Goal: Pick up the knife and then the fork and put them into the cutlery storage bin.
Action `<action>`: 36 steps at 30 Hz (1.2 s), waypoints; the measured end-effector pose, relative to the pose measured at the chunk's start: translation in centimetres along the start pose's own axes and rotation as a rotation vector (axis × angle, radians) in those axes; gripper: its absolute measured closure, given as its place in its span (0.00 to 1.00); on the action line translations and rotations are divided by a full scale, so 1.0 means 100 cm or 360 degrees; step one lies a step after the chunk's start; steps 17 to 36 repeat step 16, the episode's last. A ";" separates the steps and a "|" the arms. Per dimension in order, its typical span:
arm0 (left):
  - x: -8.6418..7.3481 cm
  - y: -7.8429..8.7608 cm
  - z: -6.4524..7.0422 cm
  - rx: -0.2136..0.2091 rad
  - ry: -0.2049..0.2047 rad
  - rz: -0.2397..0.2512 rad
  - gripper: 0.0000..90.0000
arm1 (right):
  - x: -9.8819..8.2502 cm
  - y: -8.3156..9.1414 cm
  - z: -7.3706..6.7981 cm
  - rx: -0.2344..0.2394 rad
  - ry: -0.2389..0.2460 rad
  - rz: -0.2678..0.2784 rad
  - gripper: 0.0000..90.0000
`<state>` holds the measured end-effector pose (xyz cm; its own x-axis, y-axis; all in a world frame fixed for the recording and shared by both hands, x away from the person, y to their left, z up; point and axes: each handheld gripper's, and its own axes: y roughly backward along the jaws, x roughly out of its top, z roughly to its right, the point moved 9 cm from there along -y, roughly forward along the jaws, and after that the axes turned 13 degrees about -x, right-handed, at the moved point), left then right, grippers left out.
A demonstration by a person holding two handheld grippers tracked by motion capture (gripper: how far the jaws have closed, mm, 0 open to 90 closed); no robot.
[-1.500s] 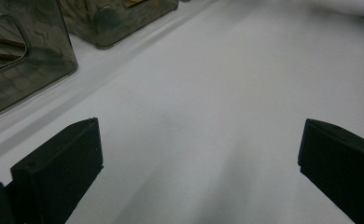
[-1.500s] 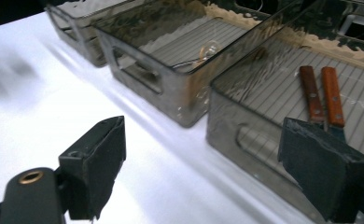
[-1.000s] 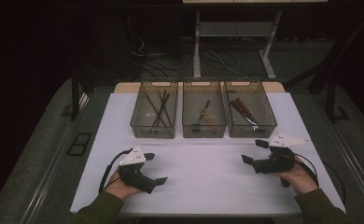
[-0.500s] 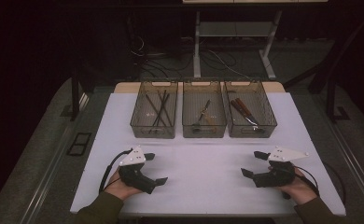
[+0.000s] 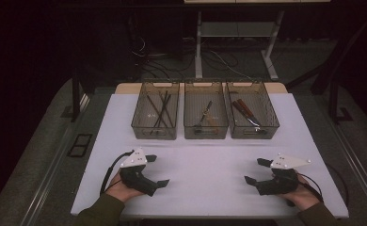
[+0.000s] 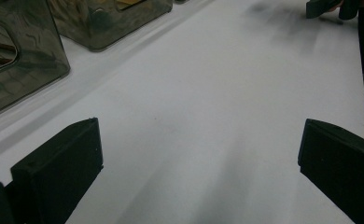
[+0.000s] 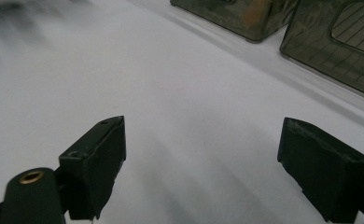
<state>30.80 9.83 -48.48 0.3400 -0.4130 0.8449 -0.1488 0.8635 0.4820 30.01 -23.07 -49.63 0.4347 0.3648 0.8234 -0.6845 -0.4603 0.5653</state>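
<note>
Three clear bins stand in a row at the back of the white table (image 5: 205, 160). The left bin (image 5: 156, 116) holds several dark rods, the middle bin (image 5: 205, 116) a few small tools, the right bin (image 5: 251, 116) brown-handled tools. My left gripper (image 5: 156, 170) rests open near the front left, held by a hand, pointing right. At the front right my right gripper (image 5: 256, 171) lies open in the other hand, pointing left. Bare table lies between the jaws of the left gripper (image 6: 199, 158) and of the right gripper (image 7: 201, 161).
The table's front edge runs just below both hands. Beyond the bins, cables (image 5: 219, 59) and a desk frame (image 5: 233, 33) stand on dark floor. A cable loops from the left gripper (image 5: 107, 172). The far-off right gripper (image 6: 327, 7) shows in the left gripper view.
My right gripper has moved toward the front edge of the table and slightly right. The left gripper has stayed in place.
</note>
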 end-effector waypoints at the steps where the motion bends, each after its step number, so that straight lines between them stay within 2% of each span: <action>1: 0.000 0.000 0.000 0.0001 0.0002 -0.0001 0.00 | -0.001 0.000 0.000 0.0004 0.0000 -0.0009 0.17; 36: 0.000 -0.001 0.000 0.0007 0.0012 0.0003 0.00 | -0.001 -0.001 -0.001 0.0025 0.0003 -0.0010 0.17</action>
